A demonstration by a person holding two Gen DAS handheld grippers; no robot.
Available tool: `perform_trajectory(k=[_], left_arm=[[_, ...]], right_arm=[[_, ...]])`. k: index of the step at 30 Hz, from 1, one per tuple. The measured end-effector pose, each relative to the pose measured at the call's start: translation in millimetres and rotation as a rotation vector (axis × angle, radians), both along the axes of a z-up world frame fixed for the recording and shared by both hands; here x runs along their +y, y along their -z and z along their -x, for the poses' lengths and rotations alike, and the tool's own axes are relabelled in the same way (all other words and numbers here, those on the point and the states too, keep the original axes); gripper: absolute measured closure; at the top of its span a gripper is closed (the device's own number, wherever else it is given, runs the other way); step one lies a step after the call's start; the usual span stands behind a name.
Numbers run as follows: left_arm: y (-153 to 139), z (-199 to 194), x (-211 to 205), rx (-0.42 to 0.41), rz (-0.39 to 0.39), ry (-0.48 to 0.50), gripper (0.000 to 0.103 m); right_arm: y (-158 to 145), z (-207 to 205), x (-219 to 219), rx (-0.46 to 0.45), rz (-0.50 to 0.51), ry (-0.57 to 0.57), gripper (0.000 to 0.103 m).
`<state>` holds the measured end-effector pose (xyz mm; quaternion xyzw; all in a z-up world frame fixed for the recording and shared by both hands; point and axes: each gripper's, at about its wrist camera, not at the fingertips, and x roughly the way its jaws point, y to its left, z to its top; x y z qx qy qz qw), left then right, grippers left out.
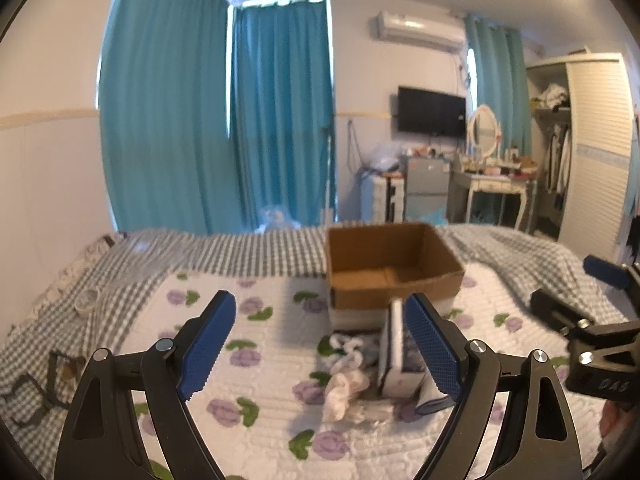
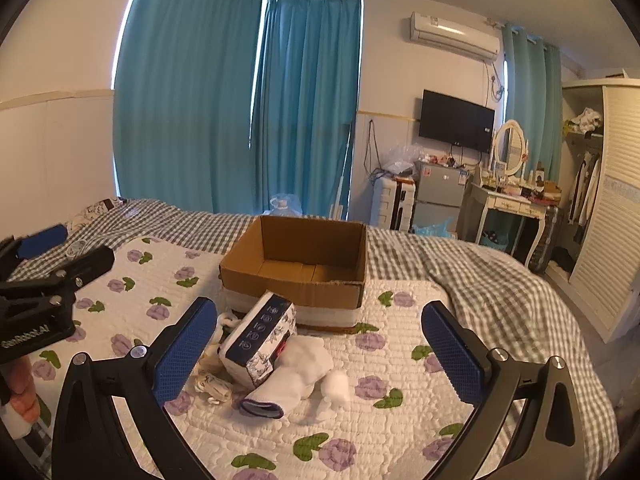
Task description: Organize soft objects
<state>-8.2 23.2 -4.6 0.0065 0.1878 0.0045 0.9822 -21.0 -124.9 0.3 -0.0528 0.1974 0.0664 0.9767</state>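
An open brown cardboard box (image 2: 296,264) stands on the flowered quilt; it also shows in the left wrist view (image 1: 392,264). In front of it lies a pile: a white tissue pack with a dark blue band (image 2: 258,340), a fluffy white sock with a dark cuff (image 2: 288,380), a white cotton ball (image 2: 338,386) and a cream knotted cloth (image 2: 212,386). The left wrist view shows the tissue pack (image 1: 396,356) and a crumpled cream cloth (image 1: 342,392). My left gripper (image 1: 320,344) is open and empty above the quilt. My right gripper (image 2: 320,352) is open and empty, over the pile.
A grey checked blanket (image 2: 460,268) covers the far side and right of the bed. A roll of tape (image 1: 88,298) and dark-framed glasses (image 1: 48,376) lie at the left. Beyond the bed stand blue curtains, a small fridge (image 2: 438,196), a dressing table (image 2: 508,204) and a wardrobe (image 2: 608,200).
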Motion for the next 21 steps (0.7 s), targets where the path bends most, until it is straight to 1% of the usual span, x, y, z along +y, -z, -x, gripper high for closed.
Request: perform_trajectory(k=[5, 9, 11, 13, 15, 17, 18, 20, 21], left_arm=[[35.5, -21.4, 2.6, 0.103, -0.01, 0.003, 0.016], [67.7, -41.8, 0.0, 0.202, 0.025, 0.039, 0.017], [85.7, -53.3, -1.4, 0.258, 0.034, 0.04, 0.017], [97.4, -60.8, -0.9, 0.3, 0.044, 0.041, 0.017], [110.2, -70.2, -0.1, 0.337, 0.062, 0.048, 0.018], [121.2, -80.8, -0.6, 0.383, 0.058, 0.047, 0.018], [128.5, -87.9, -3.0, 0.419, 0.05, 0.048, 0.02], [138.3, -96.7, -5.2, 0.456, 0.058, 0.059, 0.043], [143.8, -102.3, -5.7, 0.485, 0.073, 0.067, 0.045]], right_arm=[[20.9, -15.3, 5.3, 0.053, 0.002, -0.009, 0.0], [47.3, -35.0, 7.7, 0.12, -0.002, -0.02, 0.002], [62.3, -45.1, 8.7, 0.157, 0.004, -0.017, 0.004], [75.8, -54.3, 9.7, 0.19, 0.016, -0.018, 0.004], [85.5, -62.2, 10.6, 0.21, 0.022, -0.018, 0.004], [91.5, -68.4, 11.1, 0.222, 0.021, -0.019, 0.004], [94.8, -72.6, 11.7, 0.226, 0.021, -0.019, 0.004], [101.1, -79.9, 14.0, 0.239, 0.025, -0.015, 0.004], [104.6, -83.8, 15.2, 0.249, 0.029, -0.011, 0.004]])
